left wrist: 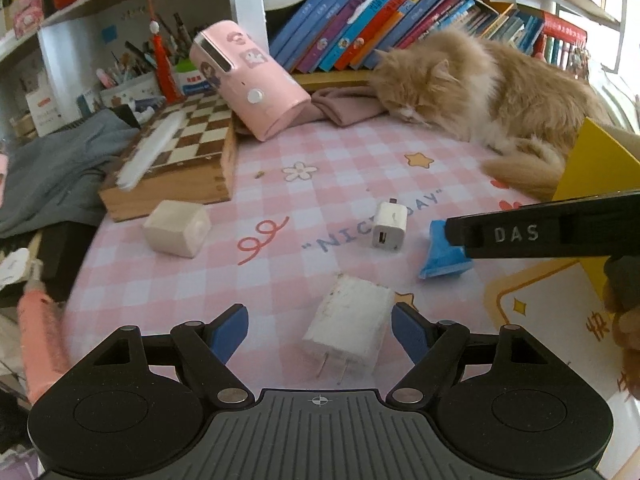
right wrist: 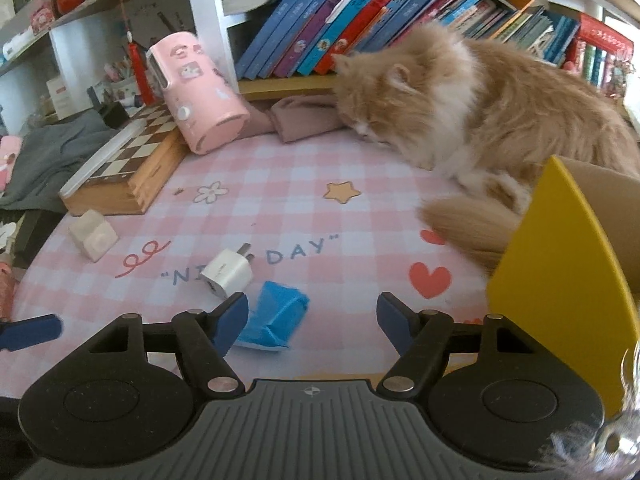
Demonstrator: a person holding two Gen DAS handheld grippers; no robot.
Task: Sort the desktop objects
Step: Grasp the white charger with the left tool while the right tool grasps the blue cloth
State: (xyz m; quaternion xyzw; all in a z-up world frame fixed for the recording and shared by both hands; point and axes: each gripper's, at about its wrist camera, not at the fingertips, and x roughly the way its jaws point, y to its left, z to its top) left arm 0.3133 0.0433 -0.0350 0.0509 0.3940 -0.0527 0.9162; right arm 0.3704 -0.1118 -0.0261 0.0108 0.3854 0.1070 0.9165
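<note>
Left gripper [left wrist: 320, 330] jaws spread wide, straddling a scuffed white charger [left wrist: 348, 334] that lies prongs toward the camera; pads clear of it on both sides. Right gripper [right wrist: 312, 318] likewise open, gripping nothing; a crumpled blue packet [right wrist: 274, 320] sits just inside its left finger [right wrist: 230, 322]. Beyond, at 11 o'clock from the packet, a small white USB plug [right wrist: 226, 274] rests on the pink checked mat [right wrist: 280, 184]. Cream cube [right wrist: 94, 240] at 10 o'clock, near the wooden chessboard box [right wrist: 124, 172]. Yellow box [right wrist: 560, 264] at 3 o'clock. Farther back, a tilted pink cylinder [right wrist: 200, 96], an orange cat [right wrist: 480, 112] lying down, books [right wrist: 340, 24] shelved behind.
</note>
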